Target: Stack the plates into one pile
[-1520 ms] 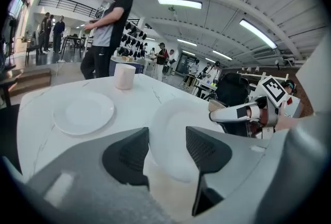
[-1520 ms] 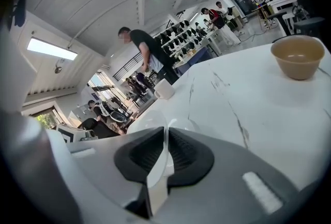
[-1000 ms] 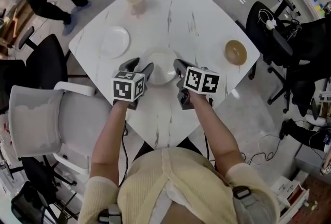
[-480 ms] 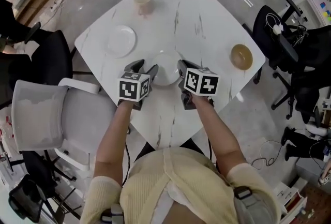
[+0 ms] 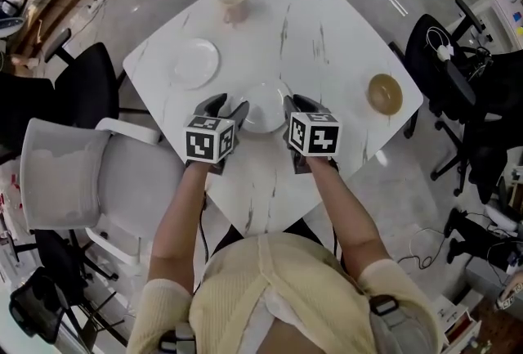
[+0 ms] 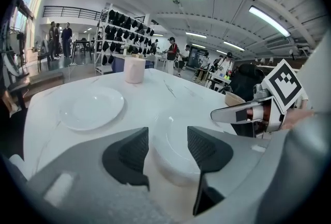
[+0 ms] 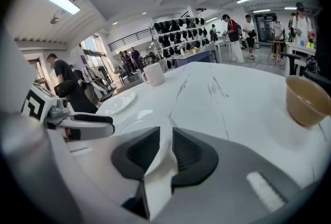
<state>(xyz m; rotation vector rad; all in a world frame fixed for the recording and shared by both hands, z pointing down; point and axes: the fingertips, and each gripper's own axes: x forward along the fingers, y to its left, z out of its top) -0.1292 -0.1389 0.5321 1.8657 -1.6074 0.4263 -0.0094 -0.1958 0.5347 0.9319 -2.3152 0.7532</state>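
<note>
Head view: the left gripper and right gripper flank a round, glossy white plate near the middle of the veined marble counter. A second plate lies at its 10 o'clock, a cup at 11 and a tan bowl at 3. Left gripper view: the ribbed dark pads stand wide apart, released, with the plate's rim showing in the gap. Right gripper view: the jaws have just been opening. The gap is narrow and the rim sits between the pads, not pinched.

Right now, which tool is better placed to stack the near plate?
Likely left: the left tool, open, straddles the near white round plate on the side toward the far white plate.
</note>
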